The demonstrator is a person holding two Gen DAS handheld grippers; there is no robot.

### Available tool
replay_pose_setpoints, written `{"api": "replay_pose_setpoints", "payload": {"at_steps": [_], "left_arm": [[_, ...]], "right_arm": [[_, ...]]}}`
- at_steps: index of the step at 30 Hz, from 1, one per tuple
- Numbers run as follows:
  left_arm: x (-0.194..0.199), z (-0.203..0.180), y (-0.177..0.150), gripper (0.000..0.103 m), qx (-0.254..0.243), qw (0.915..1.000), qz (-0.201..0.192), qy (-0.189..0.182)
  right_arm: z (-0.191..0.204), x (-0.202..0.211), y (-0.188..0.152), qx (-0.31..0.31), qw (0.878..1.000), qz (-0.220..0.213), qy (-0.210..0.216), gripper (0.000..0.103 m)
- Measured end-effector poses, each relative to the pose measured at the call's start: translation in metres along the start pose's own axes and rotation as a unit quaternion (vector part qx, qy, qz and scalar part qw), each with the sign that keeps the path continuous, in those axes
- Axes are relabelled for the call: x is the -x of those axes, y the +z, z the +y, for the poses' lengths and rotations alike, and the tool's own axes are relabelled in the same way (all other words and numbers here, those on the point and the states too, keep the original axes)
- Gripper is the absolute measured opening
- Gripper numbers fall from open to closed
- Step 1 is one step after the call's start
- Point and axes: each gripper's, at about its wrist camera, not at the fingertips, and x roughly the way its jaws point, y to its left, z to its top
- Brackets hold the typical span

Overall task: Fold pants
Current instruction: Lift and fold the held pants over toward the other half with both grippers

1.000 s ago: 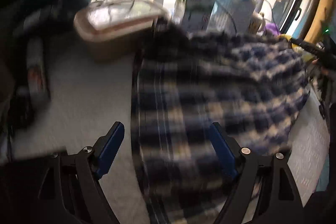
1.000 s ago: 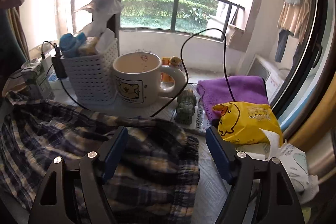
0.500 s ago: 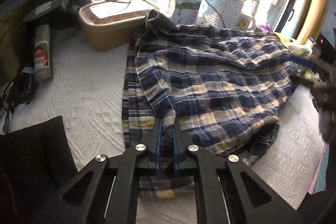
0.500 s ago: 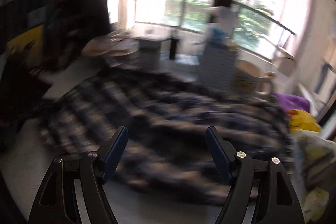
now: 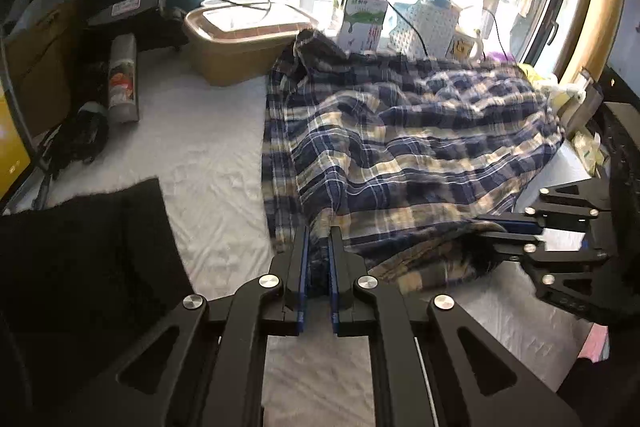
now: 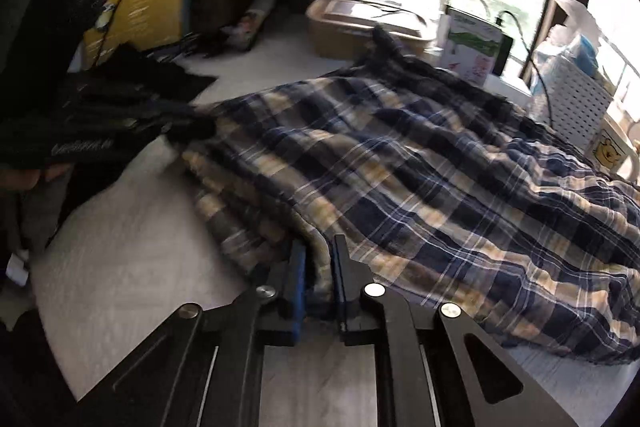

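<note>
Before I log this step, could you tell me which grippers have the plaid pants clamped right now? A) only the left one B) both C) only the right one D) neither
B: the left gripper is shut on a fold at the near edge of the plaid pants, and the right gripper is shut on the same edge further along.

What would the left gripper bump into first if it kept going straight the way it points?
Probably more of the plaid pants. The left gripper is already shut on their near edge, and the heaped cloth fills the line ahead. Depth beyond it is unclear.
</note>
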Motion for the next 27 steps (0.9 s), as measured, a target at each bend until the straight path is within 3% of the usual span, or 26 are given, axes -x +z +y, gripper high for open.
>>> {"api": "replay_pose_setpoints", "payload": {"at_steps": [6,10,13,15,16,17,19,23,27], "left_arm": [[0.001,0.0,-0.018,0.007,-0.002,0.9995,0.026,0.015],[0.004,0.01,-0.011,0.009,0.009,0.9987,0.037,0.035],[0.013,0.013,0.01,0.009,-0.001,0.999,0.011,0.044],[0.016,0.005,0.031,0.011,-0.025,0.9987,-0.007,0.045],[0.015,0.001,0.039,0.013,-0.035,0.9983,-0.015,0.044],[0.011,-0.004,0.049,0.014,-0.046,0.9979,-0.018,0.042],[-0.002,-0.016,0.069,0.014,-0.067,0.9969,-0.02,0.035],[-0.038,-0.04,0.1,0.014,-0.103,0.9947,-0.006,0.0],[-0.084,-0.055,0.123,0.014,-0.11,0.9932,0.023,-0.029]], "right_arm": [[0.0,0.007,-0.016,-0.001,1.0,0.009,0.018,0.008],[-0.005,0.01,-0.019,-0.005,0.999,0.006,0.033,0.009],[-0.005,0.018,-0.018,0.002,0.998,0.003,0.059,0.012],[-0.011,0.028,-0.016,-0.006,0.996,-0.011,0.086,0.022],[-0.014,0.033,-0.015,-0.009,0.996,-0.018,0.085,0.034],[-0.02,0.04,-0.014,-0.014,0.997,-0.03,0.074,0.054],[-0.034,0.056,-0.011,-0.027,0.997,-0.06,0.036,0.077],[-0.074,0.072,-0.007,-0.064,0.994,-0.086,-0.018,0.078],[-0.118,0.072,-0.011,-0.113,0.989,-0.078,-0.06,0.077]]}}
